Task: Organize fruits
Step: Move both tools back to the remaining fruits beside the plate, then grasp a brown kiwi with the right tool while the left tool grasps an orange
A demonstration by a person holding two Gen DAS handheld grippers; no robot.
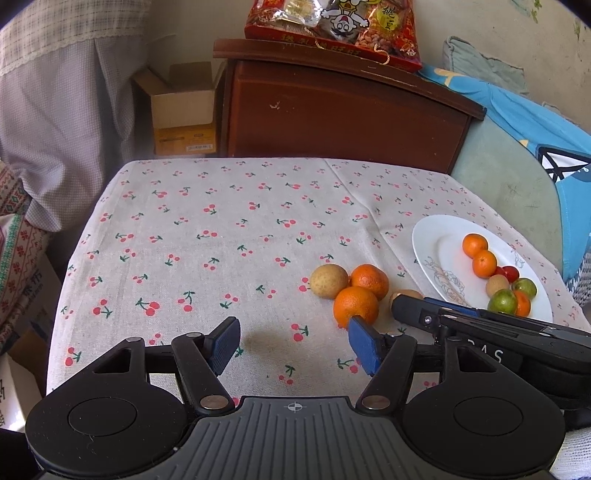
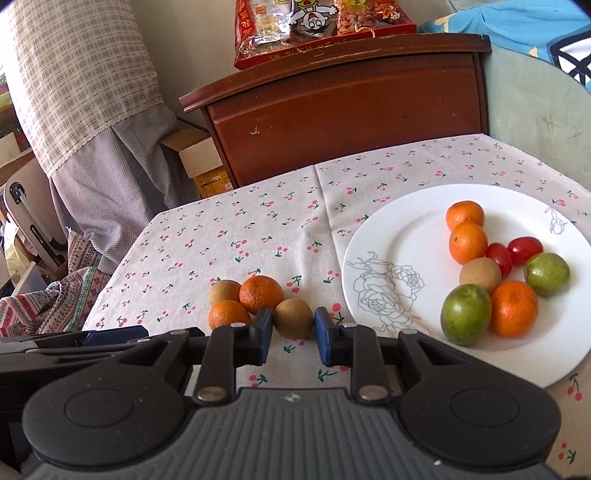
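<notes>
On the cherry-print cloth lie two oranges (image 1: 355, 308) (image 1: 369, 280) and a pale brown fruit (image 1: 328, 280), bunched together. Just right of them is a darker brown round fruit (image 2: 293, 318), still resting on the cloth, with my right gripper (image 2: 293, 314) shut on it, one blue pad at each side. My left gripper (image 1: 291, 328) hangs open over bare cloth with nothing between its fingers; its right pad sits just in front of the nearer orange. The white plate (image 2: 391, 229) at the right carries several fruits: oranges, green ones, red tomatoes and a brown one.
A dark wooden cabinet (image 1: 332, 114) stands behind the table with a red snack bag (image 1: 332, 26) on top. An open cardboard box (image 1: 184, 107) sits on the floor to its left. Blue and green bedding (image 1: 517, 147) borders the right side.
</notes>
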